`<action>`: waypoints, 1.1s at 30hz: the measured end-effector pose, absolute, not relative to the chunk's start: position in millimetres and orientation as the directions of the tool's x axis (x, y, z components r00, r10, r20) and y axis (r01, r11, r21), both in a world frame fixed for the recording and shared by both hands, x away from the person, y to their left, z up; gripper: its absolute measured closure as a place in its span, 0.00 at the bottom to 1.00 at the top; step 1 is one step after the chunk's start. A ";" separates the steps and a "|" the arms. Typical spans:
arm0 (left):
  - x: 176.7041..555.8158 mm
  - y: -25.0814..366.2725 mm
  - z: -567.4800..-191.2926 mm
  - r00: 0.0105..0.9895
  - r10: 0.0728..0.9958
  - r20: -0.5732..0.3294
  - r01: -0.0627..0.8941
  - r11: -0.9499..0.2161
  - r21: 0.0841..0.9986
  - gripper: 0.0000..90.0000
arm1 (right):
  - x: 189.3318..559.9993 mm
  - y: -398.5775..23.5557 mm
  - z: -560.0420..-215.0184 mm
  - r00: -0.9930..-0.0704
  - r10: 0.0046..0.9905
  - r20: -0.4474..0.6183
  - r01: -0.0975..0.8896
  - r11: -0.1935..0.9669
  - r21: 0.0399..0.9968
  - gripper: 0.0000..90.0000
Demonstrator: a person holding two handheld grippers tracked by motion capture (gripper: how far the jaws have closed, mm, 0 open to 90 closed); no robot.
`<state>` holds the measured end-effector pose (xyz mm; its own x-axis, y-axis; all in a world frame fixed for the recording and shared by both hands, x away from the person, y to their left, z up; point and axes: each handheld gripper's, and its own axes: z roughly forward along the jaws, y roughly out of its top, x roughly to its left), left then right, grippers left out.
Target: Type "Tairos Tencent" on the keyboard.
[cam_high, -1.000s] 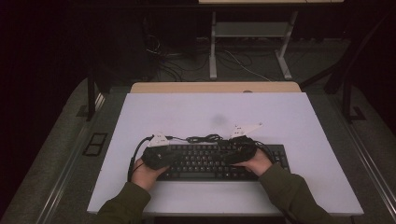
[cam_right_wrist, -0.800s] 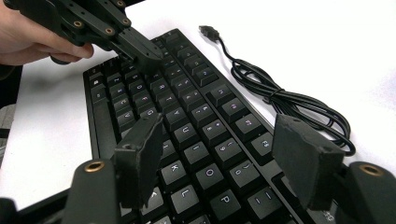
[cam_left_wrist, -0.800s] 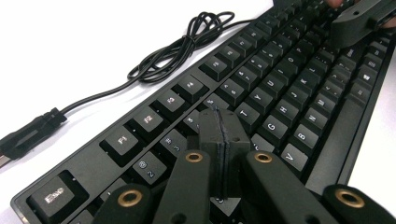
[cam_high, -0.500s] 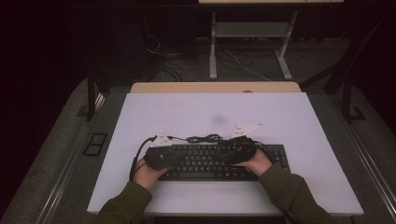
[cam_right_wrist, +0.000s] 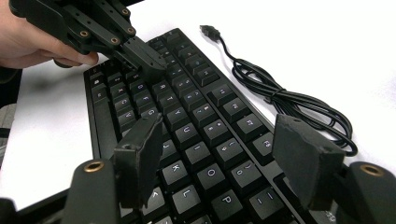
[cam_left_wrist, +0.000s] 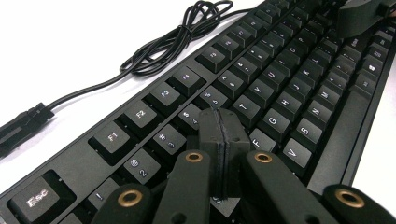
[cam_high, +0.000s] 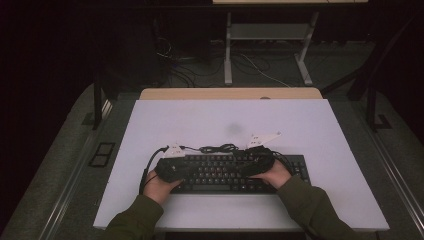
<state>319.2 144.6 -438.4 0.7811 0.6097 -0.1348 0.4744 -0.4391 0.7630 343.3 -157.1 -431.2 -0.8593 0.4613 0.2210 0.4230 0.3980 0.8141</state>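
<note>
A black keyboard (cam_high: pixel 220 175) lies on the white table top (cam_high: pixel 310 125) near its front edge. Its black cable (cam_high: pixel 217 148) is coiled just behind it, with the USB plug (cam_right_wrist: pixel 210 31) lying loose on the table. My left gripper (cam_left_wrist: pixel 219 119) is shut with nothing between its pads, its tip low over the keys near R and F (cam_left_wrist: pixel 264 140). My right gripper (cam_right_wrist: pixel 217 123) hovers open above the right half of the keys (cam_right_wrist: pixel 205 172), empty. In the right gripper view the left gripper (cam_right_wrist: pixel 149 60) points down at the keyboard's far end, held by a hand (cam_right_wrist: pixel 28 42).
A tan desk edge (cam_high: pixel 230 93) runs behind the white top. Beyond it, on the dark floor, stand a metal table frame (cam_high: pixel 270 35) and loose cables (cam_high: pixel 190 65). A faint grey smudge (cam_high: pixel 233 128) marks the table behind the cable.
</note>
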 end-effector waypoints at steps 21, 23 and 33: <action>316.5 148.5 -431.7 0.775 0.614 -0.147 0.472 -0.409 0.781 0.86 | 351.2 -150.1 -425.0 -0.851 0.472 0.230 0.428 0.369 0.825 0.34; 316.0 149.0 -430.9 0.774 0.617 -0.145 0.471 -0.407 0.782 0.83 | 352.3 -148.5 -424.0 -0.849 0.474 0.231 0.429 0.367 0.825 0.34; 314.2 146.6 -430.6 0.763 0.635 -0.126 0.472 -0.413 0.778 0.51 | 348.0 -143.0 -422.7 -0.860 0.451 0.238 0.427 0.382 0.820 0.42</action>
<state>314.2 146.6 -430.6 0.7626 0.6346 -0.1258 0.4724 -0.4133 0.7785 348.0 -143.0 -422.7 -0.8604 0.4506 0.2378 0.4266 0.3818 0.8199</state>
